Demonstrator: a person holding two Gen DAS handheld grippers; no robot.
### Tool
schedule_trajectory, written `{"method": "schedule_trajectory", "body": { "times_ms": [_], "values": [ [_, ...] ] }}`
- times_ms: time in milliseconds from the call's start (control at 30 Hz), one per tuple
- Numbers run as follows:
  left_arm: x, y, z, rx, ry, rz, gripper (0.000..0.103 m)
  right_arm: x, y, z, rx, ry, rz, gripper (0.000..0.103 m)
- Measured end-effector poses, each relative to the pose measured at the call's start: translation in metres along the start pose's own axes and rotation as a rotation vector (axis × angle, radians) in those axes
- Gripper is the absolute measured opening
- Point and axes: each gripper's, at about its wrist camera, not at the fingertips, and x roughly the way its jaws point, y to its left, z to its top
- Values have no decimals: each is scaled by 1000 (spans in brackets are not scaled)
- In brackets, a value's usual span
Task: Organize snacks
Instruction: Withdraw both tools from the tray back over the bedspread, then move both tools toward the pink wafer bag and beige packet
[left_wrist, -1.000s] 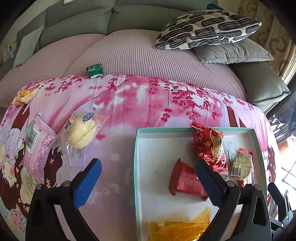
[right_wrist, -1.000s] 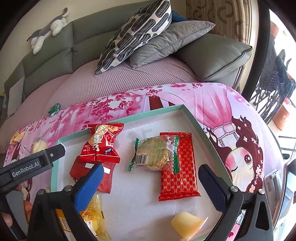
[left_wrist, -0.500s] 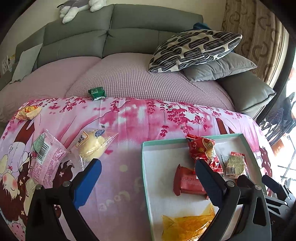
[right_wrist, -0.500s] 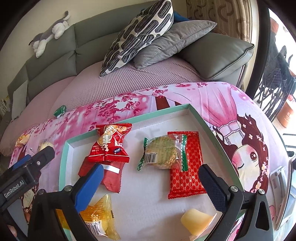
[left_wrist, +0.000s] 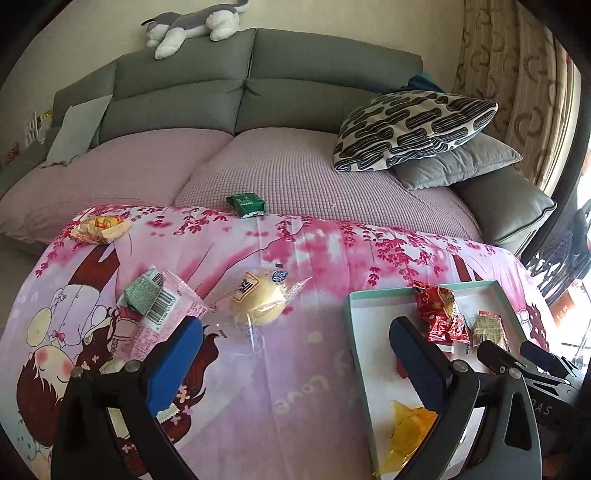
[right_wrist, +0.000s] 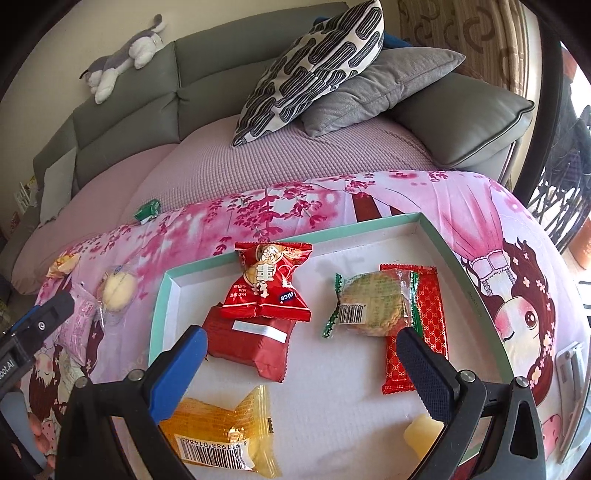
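Round yellow cake, sealed in a loose clear wrapper, is shown on the pink cloth left of the teal tray. It is judged light, soft and crushable; the slippery film is best pinched across the middle. The left gripper and right gripper are held wide apart, empty.

A pink cherry-blossom cartoon-print cloth lies against a grey upholstered sofa. The shallow mint-green-rimmed white tray holds a bright red crinkled snack packet, a red gold-lattice flat wrapper and an amber translucent packet. The cream pillow has black looping stripes.
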Motion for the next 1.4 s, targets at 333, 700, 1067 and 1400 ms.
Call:
{"method": "schedule_trajectory", "body": {
  "times_ms": [333,700,1067,1400],
  "values": [
    [-11,33,-8,-46,-19,40,101,1,29,-6,-24,13,68,103],
    [-17,57,-9,-87,-45,82,101,2,59,-10,-57,-2,127,103],
    [-6,99,-12,-186,6,75,101,-9,82,-8,-107,-95,127,103],
    [-4,157,-14,-294,81,142,101,-6,125,-18,-199,-39,125,103]
  ]
}}
